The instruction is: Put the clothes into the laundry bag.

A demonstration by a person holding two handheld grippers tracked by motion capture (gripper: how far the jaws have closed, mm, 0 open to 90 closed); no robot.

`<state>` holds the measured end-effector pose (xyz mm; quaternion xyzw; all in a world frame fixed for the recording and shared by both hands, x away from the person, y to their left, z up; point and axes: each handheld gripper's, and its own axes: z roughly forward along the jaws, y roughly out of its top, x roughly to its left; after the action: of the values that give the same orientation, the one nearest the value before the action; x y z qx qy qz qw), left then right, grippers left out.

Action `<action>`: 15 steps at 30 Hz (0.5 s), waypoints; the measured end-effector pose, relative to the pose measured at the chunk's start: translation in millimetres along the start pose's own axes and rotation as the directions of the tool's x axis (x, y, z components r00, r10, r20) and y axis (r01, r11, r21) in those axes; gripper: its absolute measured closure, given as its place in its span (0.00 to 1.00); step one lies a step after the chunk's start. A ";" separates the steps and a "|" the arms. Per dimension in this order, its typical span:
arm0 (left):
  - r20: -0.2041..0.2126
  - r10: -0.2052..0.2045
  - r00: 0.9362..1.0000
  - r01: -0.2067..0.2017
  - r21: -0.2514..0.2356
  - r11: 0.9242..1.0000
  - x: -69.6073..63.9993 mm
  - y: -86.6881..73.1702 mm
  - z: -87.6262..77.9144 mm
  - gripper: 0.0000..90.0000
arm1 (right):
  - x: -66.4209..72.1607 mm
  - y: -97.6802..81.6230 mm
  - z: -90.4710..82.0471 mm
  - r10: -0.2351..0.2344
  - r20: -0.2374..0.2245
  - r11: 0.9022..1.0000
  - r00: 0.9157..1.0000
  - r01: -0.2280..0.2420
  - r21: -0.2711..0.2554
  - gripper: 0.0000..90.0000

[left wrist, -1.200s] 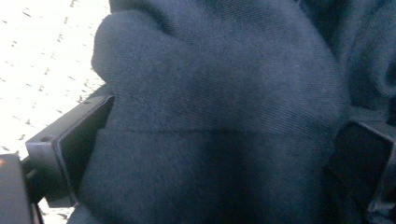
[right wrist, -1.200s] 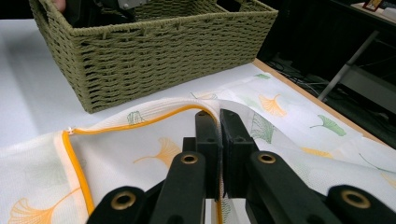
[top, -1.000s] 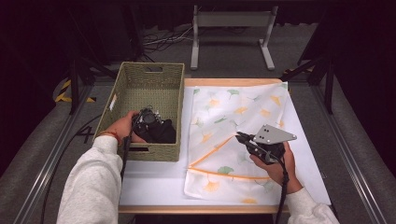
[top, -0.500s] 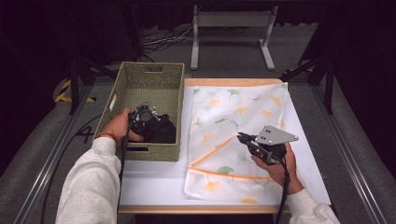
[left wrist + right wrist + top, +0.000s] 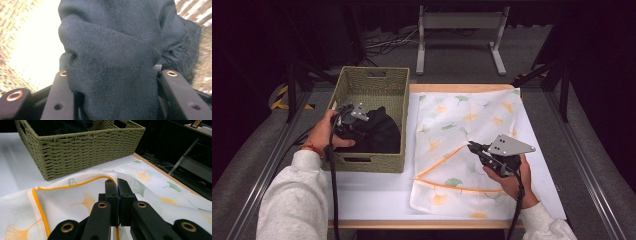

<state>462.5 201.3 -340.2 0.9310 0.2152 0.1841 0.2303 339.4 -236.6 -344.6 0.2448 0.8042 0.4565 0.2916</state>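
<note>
A dark navy garment point(image 5: 381, 134) lies bunched in the woven olive basket point(image 5: 372, 71). My left gripper point(image 5: 361, 129) reaches into the basket, and its jaws have just been closing on the cloth. In the left gripper view the garment point(image 5: 112, 45) is pinched between both jaws of the left gripper point(image 5: 112, 75) and hangs above the basket floor. A white mesh bag point(image 5: 462, 120) printed with ginkgo leaves lies flat to the right of the basket. My right gripper point(image 5: 472, 147) is shut on its orange-trimmed opening edge point(image 5: 75, 185), holding that flap slightly raised; the right gripper point(image 5: 117, 182) points toward the basket point(image 5: 75, 152).
Basket and bag rest on a white-topped table point(image 5: 372, 200) with a wooden front edge. A metal stand point(image 5: 459, 22) and cables sit on the dark floor behind. Grey rails run along both sides of the table.
The left gripper has shut on the dark garment and risen a little, pulling the cloth up inside the basket. The right gripper and the bag have stayed in place.
</note>
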 end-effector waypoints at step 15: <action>-0.034 -0.027 0.999 0.022 -0.144 0.989 -9.9 -5.1 -43.7 0.59 | -0.6 0.9 -1.6 0.007 0.006 1.000 1.000 -0.007 -0.002 0.99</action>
<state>433.2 215.8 -309.1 0.9058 0.2168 0.2131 0.2951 338.8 -237.5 -343.0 0.2484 0.8019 0.4577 0.2928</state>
